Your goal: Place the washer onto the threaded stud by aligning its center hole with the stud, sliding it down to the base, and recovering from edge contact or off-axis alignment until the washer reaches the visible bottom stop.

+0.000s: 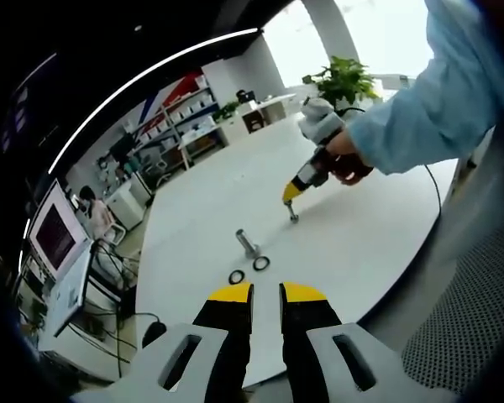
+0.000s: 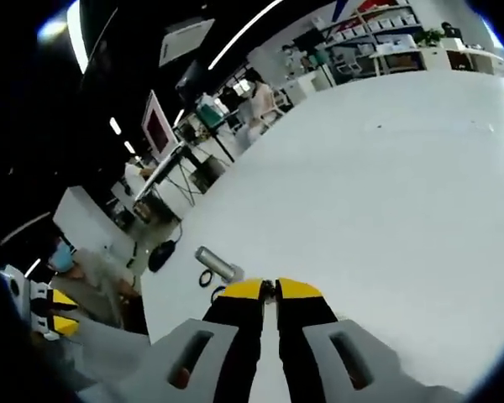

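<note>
Left gripper [image 1: 265, 291]: yellow-tipped jaws rise from the bottom of the left gripper view, set slightly apart with a narrow gap and nothing between them; they hang above the near edge of the tabletop [image 1: 378, 235].
Washers: two dark rings lie flat on the tabletop just beyond the left jaws, one washer [image 1: 236, 276] nearer, a second washer [image 1: 261, 263] just beside the base of the stud; neither is on the stud.
Stud [image 1: 247, 243]: a short grey metal post stands on the white tabletop, leaning in the fisheye picture; in the right gripper view it sits just beyond the left jaw tip, with a washer at its foot.
Right gripper [image 1: 290, 198]: in the left gripper view it is farther out over the tabletop, held by a hand [image 1: 344, 159] in a light blue sleeve [image 1: 437, 92], tips pointing down. A small metal piece shows at the tips; whether it is held I cannot tell. In the right gripper view the jaws are nearly pressed together, with only a thin slit showing.
Background: shelves [image 1: 181, 113], a potted plant [image 1: 344, 80] and a monitor [image 1: 55, 235] stand beyond the tabletop.
</note>
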`<state>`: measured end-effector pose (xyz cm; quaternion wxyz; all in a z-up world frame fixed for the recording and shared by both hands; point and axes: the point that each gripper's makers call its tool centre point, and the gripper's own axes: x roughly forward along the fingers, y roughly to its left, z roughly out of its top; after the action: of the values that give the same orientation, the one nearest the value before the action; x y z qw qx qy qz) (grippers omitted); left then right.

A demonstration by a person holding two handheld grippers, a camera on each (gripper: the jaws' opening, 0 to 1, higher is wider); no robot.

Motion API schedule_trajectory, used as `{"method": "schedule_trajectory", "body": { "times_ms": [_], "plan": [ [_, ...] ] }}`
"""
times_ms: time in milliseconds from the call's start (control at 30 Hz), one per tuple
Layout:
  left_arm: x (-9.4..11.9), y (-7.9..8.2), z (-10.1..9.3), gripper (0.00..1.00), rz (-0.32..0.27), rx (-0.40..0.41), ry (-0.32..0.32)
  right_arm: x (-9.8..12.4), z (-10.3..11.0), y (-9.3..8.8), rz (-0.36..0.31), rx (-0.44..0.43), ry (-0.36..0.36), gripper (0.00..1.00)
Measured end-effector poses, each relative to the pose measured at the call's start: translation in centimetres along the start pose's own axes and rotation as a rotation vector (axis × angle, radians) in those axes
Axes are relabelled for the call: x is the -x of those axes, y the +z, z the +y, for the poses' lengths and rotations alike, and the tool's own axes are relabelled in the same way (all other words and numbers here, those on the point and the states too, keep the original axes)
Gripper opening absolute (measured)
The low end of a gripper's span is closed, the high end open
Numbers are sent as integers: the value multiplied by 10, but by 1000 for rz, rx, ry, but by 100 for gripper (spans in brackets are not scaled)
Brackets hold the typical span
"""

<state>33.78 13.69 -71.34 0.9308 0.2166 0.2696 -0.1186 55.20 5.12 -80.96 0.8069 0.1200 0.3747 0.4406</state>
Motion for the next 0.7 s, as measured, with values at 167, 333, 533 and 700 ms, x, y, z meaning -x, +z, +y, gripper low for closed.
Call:
{"method": "schedule_trajectory", "body": {
  "times_ms": [167,333,533,700],
  "plan": [
    [0,0,1,10,1,2,2,2,-1,1,-4,-26,-1,4],
    [0,0,1,10,3,4,2,4,-1,8,-22,-45,13,4],
    [-1,-1,1,10,6,4,2,10,5,11,-50,-85,33,4],
    [-1,-2,0,10,9,1,0,9,8,8,-45,-120,42,4]
  ]
}}
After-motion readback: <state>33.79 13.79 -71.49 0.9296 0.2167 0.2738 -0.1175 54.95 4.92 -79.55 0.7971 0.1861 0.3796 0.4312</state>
